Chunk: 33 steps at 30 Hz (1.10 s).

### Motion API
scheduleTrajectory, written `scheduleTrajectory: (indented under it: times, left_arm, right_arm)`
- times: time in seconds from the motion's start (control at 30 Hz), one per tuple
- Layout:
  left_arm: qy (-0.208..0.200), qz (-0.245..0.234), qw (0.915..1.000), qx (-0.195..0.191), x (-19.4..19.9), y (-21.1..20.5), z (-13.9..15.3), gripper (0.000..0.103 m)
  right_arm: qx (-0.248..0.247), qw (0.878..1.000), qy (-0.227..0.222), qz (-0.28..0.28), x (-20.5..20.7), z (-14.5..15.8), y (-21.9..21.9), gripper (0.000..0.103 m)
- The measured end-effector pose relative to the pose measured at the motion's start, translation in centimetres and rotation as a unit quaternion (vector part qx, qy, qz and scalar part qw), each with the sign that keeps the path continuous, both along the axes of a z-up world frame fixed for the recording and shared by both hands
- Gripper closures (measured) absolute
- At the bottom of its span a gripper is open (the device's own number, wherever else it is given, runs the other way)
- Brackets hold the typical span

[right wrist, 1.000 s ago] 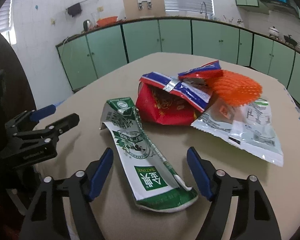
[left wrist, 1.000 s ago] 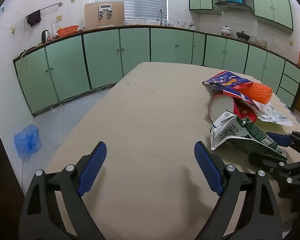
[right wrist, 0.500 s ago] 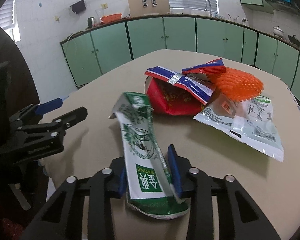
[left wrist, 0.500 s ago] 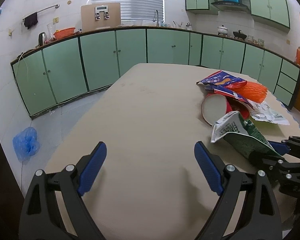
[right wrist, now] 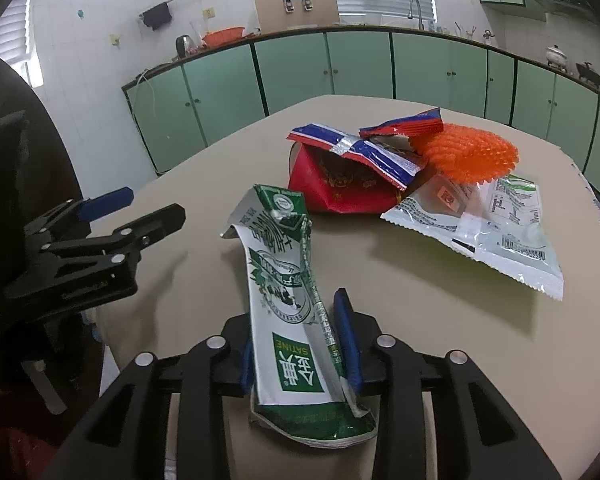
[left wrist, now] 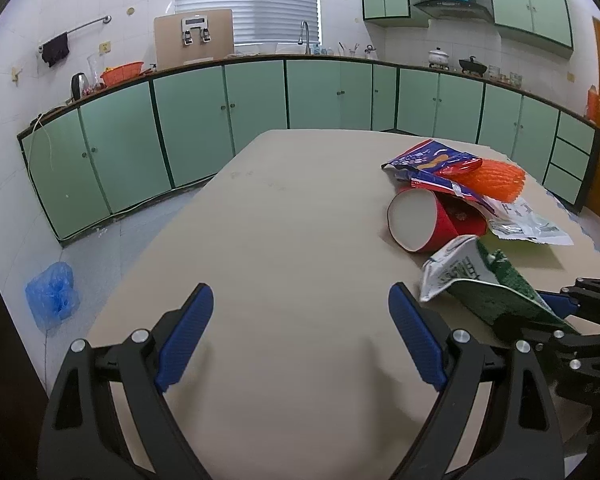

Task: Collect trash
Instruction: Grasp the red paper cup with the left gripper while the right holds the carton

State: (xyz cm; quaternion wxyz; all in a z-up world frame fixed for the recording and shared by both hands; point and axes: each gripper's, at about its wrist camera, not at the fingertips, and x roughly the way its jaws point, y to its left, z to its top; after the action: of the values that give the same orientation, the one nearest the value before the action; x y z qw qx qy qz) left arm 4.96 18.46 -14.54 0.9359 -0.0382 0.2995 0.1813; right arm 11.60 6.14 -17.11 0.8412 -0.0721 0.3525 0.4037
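Right gripper: its two blue fingers are pressed together on the flattened milk carton. They pinch it near its bottom end, at 6 o'clock in the right wrist view.

Left gripper: its fingers are wide apart with nothing between them. It hangs over a bare part of the counter.

Milk carton: green and white, squashed flat and bent. Its top end sticks up off the counter and points to 12 o'clock. In the left wrist view it shows at 3 o'clock.

How the carton feels: I think it is very light and floppy. It can bend or slip if it is held by a thin edge. A pinch across the flat middle seems best, and this pinch is close to that.

Trash pile: at 1 o'clock in the right wrist view, past the carton and apart from it.

Red paper cup: it lies on its side. It should be light and easy to crush, so the rim is a good place to hold.

Blue and red snack wrapper: it lies on top of the cup. It looks thin and crinkly.

Orange foam net: soft and squishy, just beside the wrapper.

White plastic bag: flat and likely slippery, so an edge is the spot to grab.

Not seen: a trash bin.
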Motion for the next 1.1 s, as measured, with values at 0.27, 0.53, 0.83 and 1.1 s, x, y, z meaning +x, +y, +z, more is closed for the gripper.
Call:
scheduleTrajectory:
  times: [0.27,0.53,0.83,1.1]
  left_arm:
    - [-0.010,-0.020,0.9997,-0.005,1.2,-1.2,0.7,0.016]
    - [-0.027,-0.049,0.9984,-0.007,4.0,-3.8,1.4,0.017]
    - [-0.016,-0.070,0.9971,-0.022,7.6,-5.6,1.2,0.039]
    - [0.008,-0.108,0.9927,-0.051,8.7,-7.5,0.2,0.065]
  right_arm:
    - [0.017,0.999,-0.014,-0.024,-1.2,2.0,-3.6,0.072]
    - [0.036,0.994,-0.018,-0.103,0.8,3.0,-7.8,0.072]
    - [0.052,0.985,-0.019,-0.163,2.8,3.1,-10.9,0.072]
    - [0.057,0.978,-0.007,-0.200,4.1,2.5,-12.9,0.072]
